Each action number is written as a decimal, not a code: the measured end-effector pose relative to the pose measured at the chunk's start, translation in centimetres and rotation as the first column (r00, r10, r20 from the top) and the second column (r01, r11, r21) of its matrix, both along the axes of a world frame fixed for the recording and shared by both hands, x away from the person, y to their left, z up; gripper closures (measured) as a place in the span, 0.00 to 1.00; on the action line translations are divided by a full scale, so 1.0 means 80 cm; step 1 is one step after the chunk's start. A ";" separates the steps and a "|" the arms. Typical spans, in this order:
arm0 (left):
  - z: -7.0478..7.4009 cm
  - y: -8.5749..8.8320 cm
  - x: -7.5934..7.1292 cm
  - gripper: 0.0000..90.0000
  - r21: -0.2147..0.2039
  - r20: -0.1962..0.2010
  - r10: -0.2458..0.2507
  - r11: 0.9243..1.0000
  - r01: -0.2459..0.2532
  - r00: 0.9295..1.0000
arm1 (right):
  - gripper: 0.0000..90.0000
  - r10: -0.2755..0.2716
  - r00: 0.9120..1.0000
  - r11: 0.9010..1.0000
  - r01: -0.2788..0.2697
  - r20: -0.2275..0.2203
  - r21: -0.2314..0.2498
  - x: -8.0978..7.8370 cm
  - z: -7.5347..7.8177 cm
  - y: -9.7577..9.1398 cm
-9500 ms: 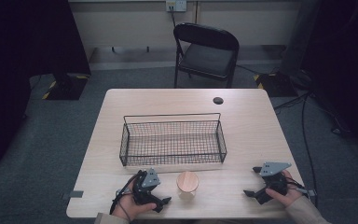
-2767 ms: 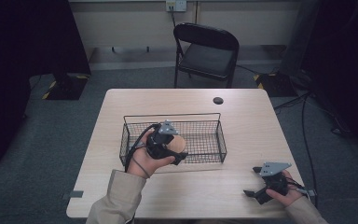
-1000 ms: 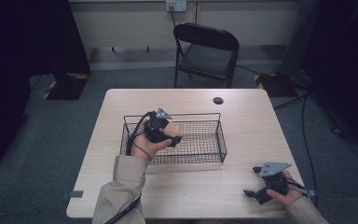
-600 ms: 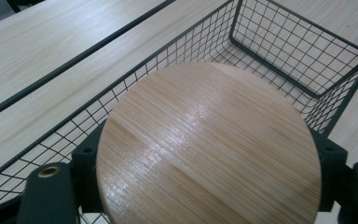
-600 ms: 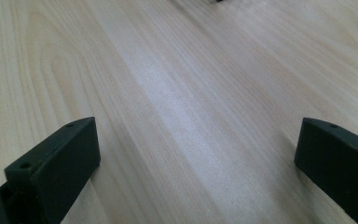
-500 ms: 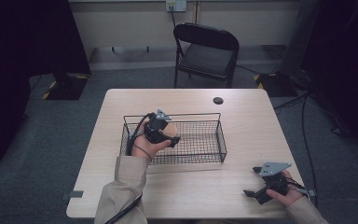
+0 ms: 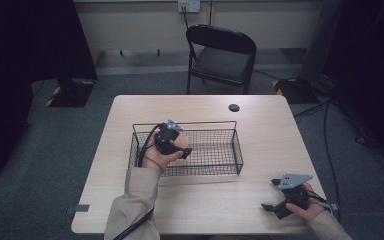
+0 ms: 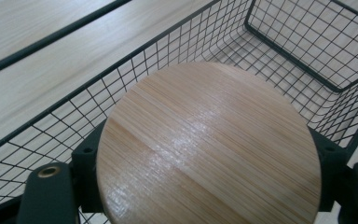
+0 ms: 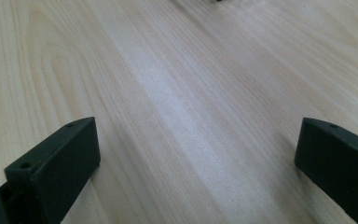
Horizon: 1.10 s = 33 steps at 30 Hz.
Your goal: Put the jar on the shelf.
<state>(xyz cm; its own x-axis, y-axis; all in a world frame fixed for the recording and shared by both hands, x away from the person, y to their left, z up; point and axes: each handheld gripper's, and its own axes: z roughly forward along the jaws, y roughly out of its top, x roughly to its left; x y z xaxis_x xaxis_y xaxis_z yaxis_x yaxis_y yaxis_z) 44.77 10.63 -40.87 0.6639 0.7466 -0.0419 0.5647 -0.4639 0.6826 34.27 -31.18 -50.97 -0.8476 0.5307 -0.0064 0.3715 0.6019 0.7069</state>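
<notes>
My left gripper (image 7: 180, 148) clamps a round bamboo-topped cup (image 8: 208, 145) inside the wire basket (image 7: 232, 150), my right gripper (image 7: 275, 204) gapes idle; released tilted, it could topple.

chair (image 7: 221, 54): black, behind table | wall outlet (image 7: 188, 5) | cables (image 7: 330, 150): floor, right

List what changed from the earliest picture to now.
The left gripper took hold of the round wooden piece from the table's near edge and carried it forward over the wire basket, where it holds it. The right gripper, open, and the basket stayed put.
</notes>
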 end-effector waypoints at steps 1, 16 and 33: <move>-0.002 0.000 0.001 0.26 0.003 -0.002 0.000 1.000 0.000 1.000 | 0.00 0.000 1.000 1.000 0.000 0.000 0.000 0.000 0.000 0.000; -0.022 0.001 0.007 0.26 0.011 -0.061 0.038 0.999 -0.037 0.997 | 0.00 0.001 1.000 1.000 -0.001 0.000 0.000 -0.001 0.000 0.000; -0.036 0.006 0.009 0.26 0.062 -0.115 0.077 0.996 -0.070 0.990 | 0.00 0.001 1.000 1.000 -0.001 0.000 0.000 -0.001 0.000 0.000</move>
<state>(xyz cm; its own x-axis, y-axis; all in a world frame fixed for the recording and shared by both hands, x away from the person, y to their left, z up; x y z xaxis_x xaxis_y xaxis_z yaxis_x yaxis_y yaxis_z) 45.46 11.08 -43.74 0.6000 0.7968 -0.0715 0.6733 -0.4548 0.5830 34.20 -31.22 -50.97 -0.8480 0.5300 -0.0062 0.3711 0.6020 0.7070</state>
